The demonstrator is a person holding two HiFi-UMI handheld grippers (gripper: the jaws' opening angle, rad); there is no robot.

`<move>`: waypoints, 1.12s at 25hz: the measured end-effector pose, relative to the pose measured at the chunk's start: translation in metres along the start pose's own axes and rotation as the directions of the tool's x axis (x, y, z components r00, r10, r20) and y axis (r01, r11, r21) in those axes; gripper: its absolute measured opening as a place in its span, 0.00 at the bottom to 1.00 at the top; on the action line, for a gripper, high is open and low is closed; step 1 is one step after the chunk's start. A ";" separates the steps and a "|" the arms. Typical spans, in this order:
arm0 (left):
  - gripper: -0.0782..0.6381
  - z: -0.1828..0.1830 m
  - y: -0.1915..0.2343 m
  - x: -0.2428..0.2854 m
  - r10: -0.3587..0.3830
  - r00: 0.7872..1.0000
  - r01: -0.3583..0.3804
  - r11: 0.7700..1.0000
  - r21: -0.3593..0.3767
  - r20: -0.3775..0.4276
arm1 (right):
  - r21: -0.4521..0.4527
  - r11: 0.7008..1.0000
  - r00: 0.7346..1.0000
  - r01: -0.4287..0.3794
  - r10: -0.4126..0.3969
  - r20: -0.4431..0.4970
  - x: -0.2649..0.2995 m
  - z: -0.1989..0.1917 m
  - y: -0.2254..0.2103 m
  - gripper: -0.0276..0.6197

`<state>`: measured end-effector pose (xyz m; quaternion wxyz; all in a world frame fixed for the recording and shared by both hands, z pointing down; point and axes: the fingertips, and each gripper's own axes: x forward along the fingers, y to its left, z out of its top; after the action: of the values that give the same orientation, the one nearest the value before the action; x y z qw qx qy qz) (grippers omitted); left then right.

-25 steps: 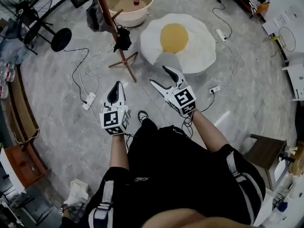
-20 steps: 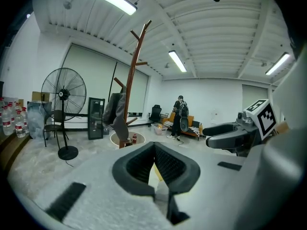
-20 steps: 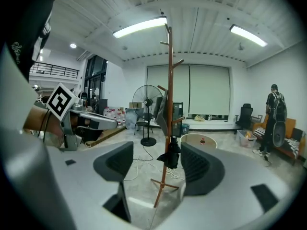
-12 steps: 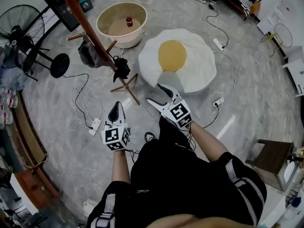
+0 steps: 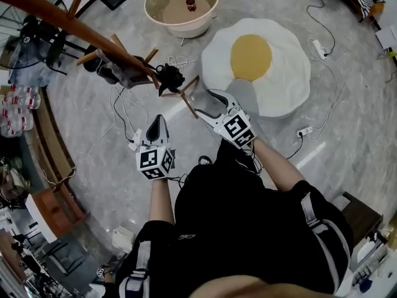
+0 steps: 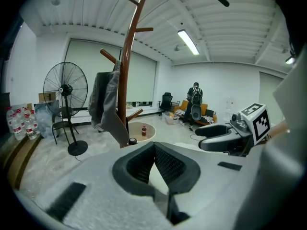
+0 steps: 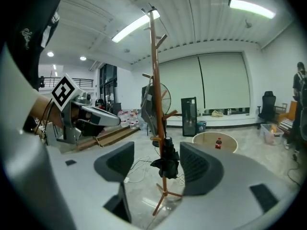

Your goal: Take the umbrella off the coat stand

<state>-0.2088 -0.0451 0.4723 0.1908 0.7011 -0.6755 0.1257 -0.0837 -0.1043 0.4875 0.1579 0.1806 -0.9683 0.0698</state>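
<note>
Hanging upright on the stand [image 5: 62,15], the umbrella [image 5: 170,78] is facing the wide, empty right tongs [image 5: 208,102], not touching. The left tongs [image 5: 156,124] are sitting pinched together, farther off.

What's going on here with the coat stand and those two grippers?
A person holds a gripper in each hand and faces a wooden coat stand, where a folded black umbrella hangs low on the pole. The right gripper is aimed at the umbrella. Its jaws are wide apart after just closing a little, and it holds and touches nothing. The left gripper is shut and empty beside it. The umbrella has not yet been taken off.
</note>
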 end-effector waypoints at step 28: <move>0.11 -0.180 0.072 0.144 0.262 0.937 -0.270 0.963 -0.004 -0.231 | -0.147 0.944 0.954 -0.296 0.285 -0.094 0.193 -0.171 -0.069 0.52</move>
<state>-0.2576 -0.0972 0.7027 0.2608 0.5809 -0.7396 0.2179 -0.1806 -0.1983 0.7170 0.1943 0.0200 -0.9805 0.0209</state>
